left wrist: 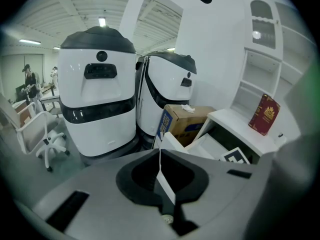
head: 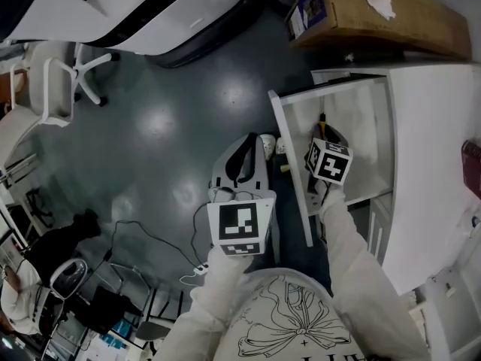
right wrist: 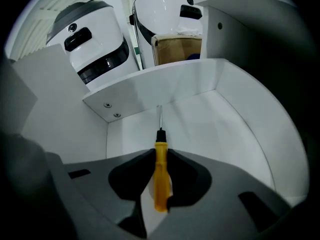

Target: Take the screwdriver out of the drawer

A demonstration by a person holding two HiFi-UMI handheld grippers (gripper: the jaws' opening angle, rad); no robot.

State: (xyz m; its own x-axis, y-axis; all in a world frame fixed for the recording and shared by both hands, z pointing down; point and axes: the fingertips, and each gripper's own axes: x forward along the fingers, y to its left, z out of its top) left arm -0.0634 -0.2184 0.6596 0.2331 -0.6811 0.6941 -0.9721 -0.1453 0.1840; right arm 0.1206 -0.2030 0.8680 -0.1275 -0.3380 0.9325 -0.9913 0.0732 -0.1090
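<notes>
A screwdriver (right wrist: pixel 160 170) with a yellow handle and thin metal shaft lies in the open white drawer (right wrist: pixel 145 98), its shaft pointing at the drawer's far corner. My right gripper (right wrist: pixel 160 156) reaches steeply down into the drawer, and its dark jaws press on the handle from both sides. In the head view the drawer (head: pixel 288 153) stands pulled out from the white cabinet; the right gripper (head: pixel 329 143) is inside it, with the screwdriver (head: pixel 322 120) just showing beyond it. My left gripper (head: pixel 243 150) hangs over the floor left of the drawer, jaws together, holding nothing.
A cardboard box (head: pixel 376 13) stands beyond the drawer, next to two large white machines (left wrist: pixel 97 99). A red book (left wrist: pixel 264 114) leans on the cabinet top (head: pixel 432 141). A white chair (head: pixel 56 81) and cables (head: pixel 154 239) occupy the grey floor at the left.
</notes>
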